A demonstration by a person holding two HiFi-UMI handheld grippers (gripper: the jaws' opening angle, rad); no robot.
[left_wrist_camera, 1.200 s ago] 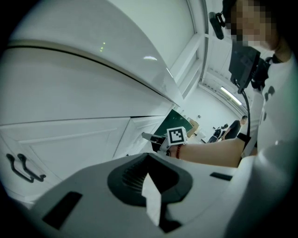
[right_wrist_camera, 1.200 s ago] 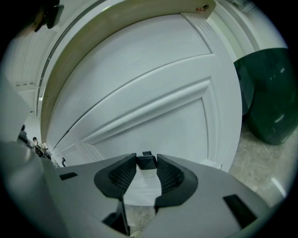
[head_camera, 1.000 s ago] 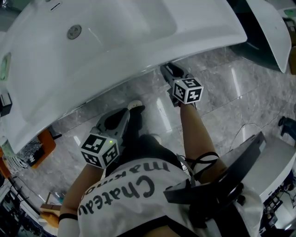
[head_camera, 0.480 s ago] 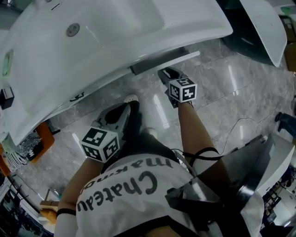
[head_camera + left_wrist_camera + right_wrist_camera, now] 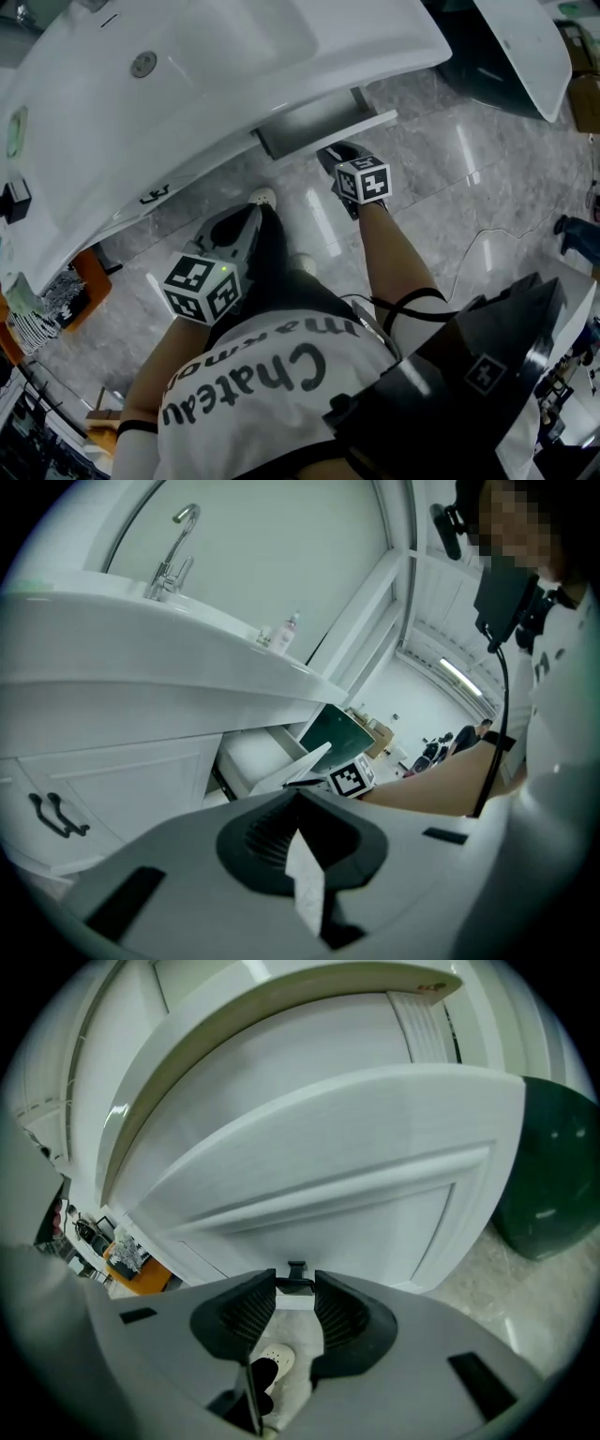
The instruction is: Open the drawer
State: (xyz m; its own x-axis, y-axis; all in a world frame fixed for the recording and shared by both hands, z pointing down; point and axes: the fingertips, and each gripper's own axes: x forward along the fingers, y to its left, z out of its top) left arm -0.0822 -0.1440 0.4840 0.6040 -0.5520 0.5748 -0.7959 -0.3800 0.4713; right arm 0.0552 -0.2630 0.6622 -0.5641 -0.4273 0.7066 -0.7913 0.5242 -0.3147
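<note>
Drawer is standing partly out beneath the sink, right claw clamping its handle; left claw is hanging closed, empty. Opening looks midway, next calling for a steady straight pull.

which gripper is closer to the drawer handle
Right. The right gripper has the handle between its jaws at the front of the drawer. The left gripper hangs back from the drawer, lower and to the left in the head view.

White drawer with black handle; pale grey, white-veined marble floor; white basin.
</note>
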